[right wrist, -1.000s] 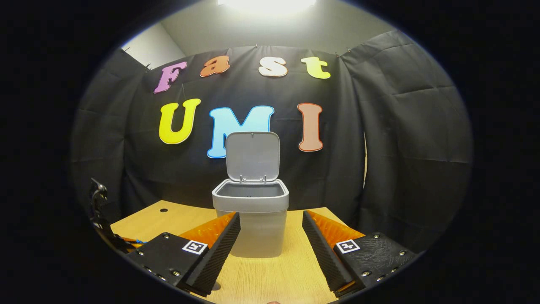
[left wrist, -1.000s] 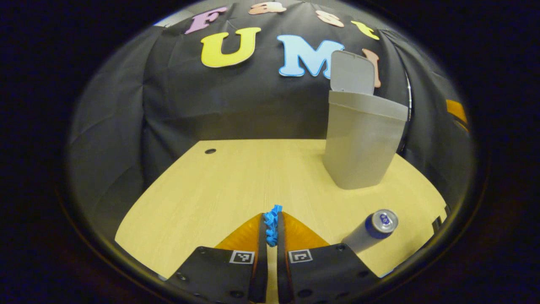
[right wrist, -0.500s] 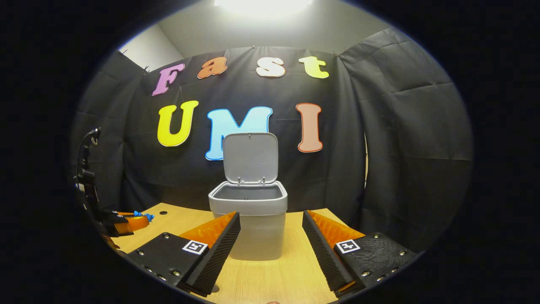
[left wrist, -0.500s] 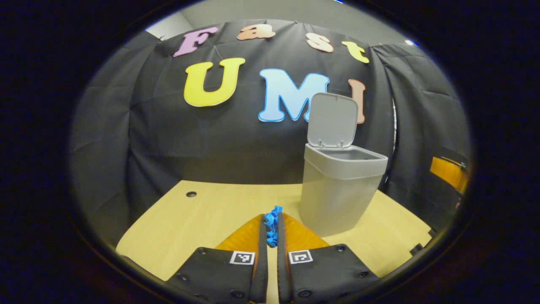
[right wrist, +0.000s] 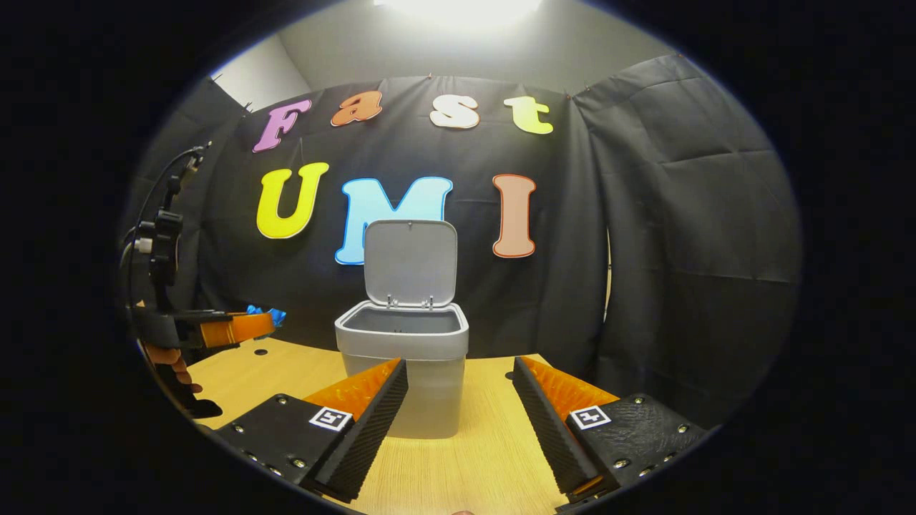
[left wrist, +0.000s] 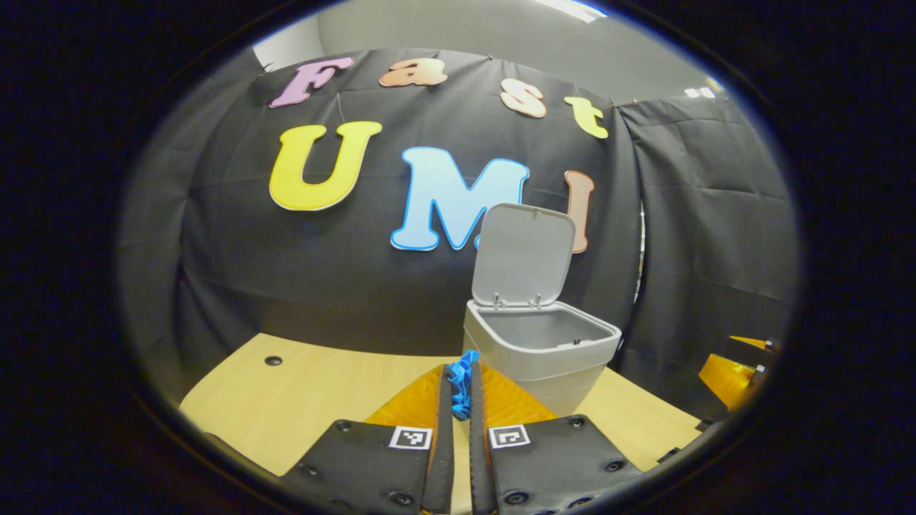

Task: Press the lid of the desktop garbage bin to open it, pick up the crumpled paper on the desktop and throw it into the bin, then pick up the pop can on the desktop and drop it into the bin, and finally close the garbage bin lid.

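Our left gripper [left wrist: 461,386], jaws clamped on the crumpled paper [left wrist: 461,379], hangs left of the open bin [left wrist: 540,350]. If we let go here, we judge the paper lands on the table [left wrist: 300,393]. Our right gripper [right wrist: 458,400] waits with jaws apart.

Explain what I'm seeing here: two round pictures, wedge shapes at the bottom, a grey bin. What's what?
No robot: a person carries a pair of tongs in each hand, each with a camera looking along its fingers. The left gripper view shows the left tongs shut on blue crumpled paper, raised near the grey bin, whose lid stands open. The right gripper view shows the right tongs open and empty, facing the bin on the wooden table, with the left tongs off to its left.
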Tool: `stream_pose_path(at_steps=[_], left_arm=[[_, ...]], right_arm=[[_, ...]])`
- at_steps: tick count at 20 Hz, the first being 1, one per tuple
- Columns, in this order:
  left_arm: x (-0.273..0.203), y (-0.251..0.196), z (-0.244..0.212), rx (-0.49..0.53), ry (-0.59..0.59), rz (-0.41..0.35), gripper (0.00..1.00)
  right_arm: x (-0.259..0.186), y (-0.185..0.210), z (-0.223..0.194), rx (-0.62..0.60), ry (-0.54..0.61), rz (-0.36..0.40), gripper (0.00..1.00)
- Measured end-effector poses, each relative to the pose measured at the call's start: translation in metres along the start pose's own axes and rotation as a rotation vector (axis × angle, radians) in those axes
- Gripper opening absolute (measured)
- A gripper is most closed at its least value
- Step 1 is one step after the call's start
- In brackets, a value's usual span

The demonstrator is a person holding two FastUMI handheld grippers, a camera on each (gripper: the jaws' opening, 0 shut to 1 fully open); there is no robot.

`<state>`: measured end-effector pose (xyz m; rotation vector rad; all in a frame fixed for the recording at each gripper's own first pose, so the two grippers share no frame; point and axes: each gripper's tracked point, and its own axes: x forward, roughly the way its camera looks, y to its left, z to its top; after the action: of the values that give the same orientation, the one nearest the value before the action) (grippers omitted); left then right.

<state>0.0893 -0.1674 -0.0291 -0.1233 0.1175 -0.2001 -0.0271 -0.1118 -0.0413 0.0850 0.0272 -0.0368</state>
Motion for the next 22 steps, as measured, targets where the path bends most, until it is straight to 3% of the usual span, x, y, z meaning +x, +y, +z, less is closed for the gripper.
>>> stream_pose_path(at_steps=[10,20,22], left_arm=[[0.052,-0.041,0.011,-0.017,-0.01,-0.056,0.15],[0.11,-0.066,0.01,0.093,0.017,-0.116,0.17],[0.118,-0.069,0.007,0.111,0.024,-0.123,0.23]], right_arm=[[0.007,-0.001,-0.003,-0.016,0.01,-0.005,0.95],[0.009,-0.006,-0.007,-0.009,0.032,-0.08,0.95],[0.009,-0.006,-0.01,-0.012,0.044,-0.091,0.95]])
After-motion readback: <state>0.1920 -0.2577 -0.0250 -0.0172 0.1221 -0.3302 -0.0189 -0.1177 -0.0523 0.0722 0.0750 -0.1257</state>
